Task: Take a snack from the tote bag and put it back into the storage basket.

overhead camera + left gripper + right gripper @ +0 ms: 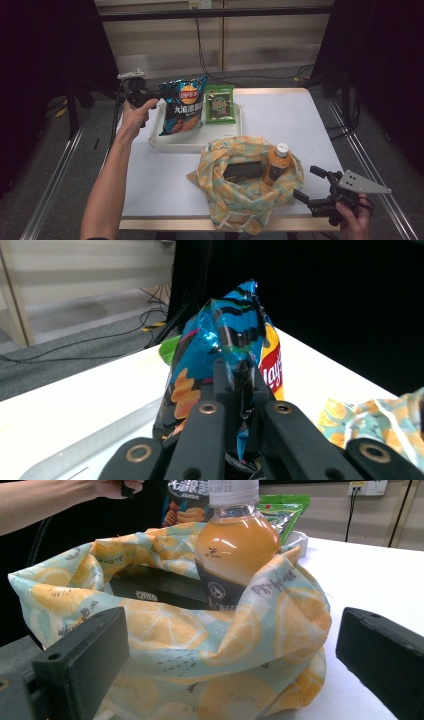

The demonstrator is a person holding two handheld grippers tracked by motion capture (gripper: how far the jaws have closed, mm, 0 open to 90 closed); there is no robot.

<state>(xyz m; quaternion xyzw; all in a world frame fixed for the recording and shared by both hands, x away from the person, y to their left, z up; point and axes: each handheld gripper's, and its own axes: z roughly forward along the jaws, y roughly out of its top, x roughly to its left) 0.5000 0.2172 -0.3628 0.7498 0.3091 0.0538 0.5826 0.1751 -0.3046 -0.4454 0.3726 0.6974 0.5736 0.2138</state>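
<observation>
The left gripper (159, 94) is clamped on the upper left edge of the blue chip bag (183, 105), its 2 black jaws pinching the crinkled foil. In the left gripper view the jaws stand close together with the bag's (235, 340) folded edge squeezed between them, and the bag rises upright beyond them. The bag stands in the white tray (172, 145) at the far left part of the white table (280, 120), its lower end on the tray floor. Just beside it, on its right, a green snack packet (220, 104) lies in the same tray.

Near the front edge of the table sits a cloth bag (240, 195) printed with orange slices, its mouth open. Inside it stand an orange drink bottle (277, 162) with a white cap and a dark box (242, 171), the bottle to the right of the box.

The right gripper (312, 187) is held at the front right corner of the table, just beside the cloth bag, with its jaws spread wide and nothing between them. In the right gripper view the 2 jaws stand far apart on either side of the cloth bag (165, 640), not touching it, with the bottle (235, 555) upright behind the fabric.
</observation>
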